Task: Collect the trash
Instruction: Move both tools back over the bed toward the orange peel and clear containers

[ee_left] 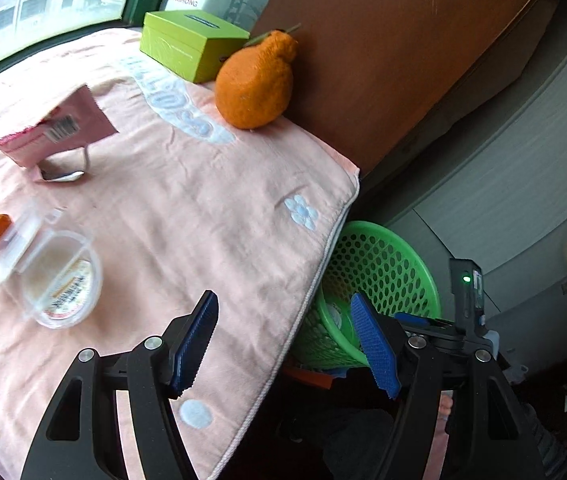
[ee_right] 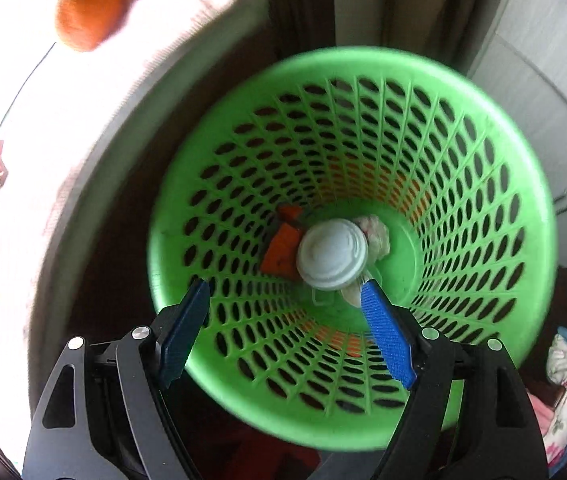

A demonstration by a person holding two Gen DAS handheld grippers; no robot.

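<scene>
Your pink towel-covered table fills the left wrist view from 9 to 12 o'clock, and the green mesh basket stands just beside its edge, lower down, at about 4 o'clock. In the right wrist view that basket takes up the whole centre, and you are looking straight down into it.

At its bottom lie a white round lid, orange scraps at its 9 o'clock and a crumpled tissue at its 2 o'clock.

Trash remains on the table: a pink torn packet at 10 o'clock, and a clear plastic cup with its flipped lid at 8 o'clock. The orange fruit and green box at 12 o'clock look like keepers to me.

Your right gripper hangs over the basket mouth, jaws wide apart and holding nothing. Your left gripper is likewise spread wide and empty, over the table edge.

The risks: the thin cup may crack or squirt out under a hard squeeze, the flat packet may drag the towel along, and a careless swing could tip the light basket.
</scene>
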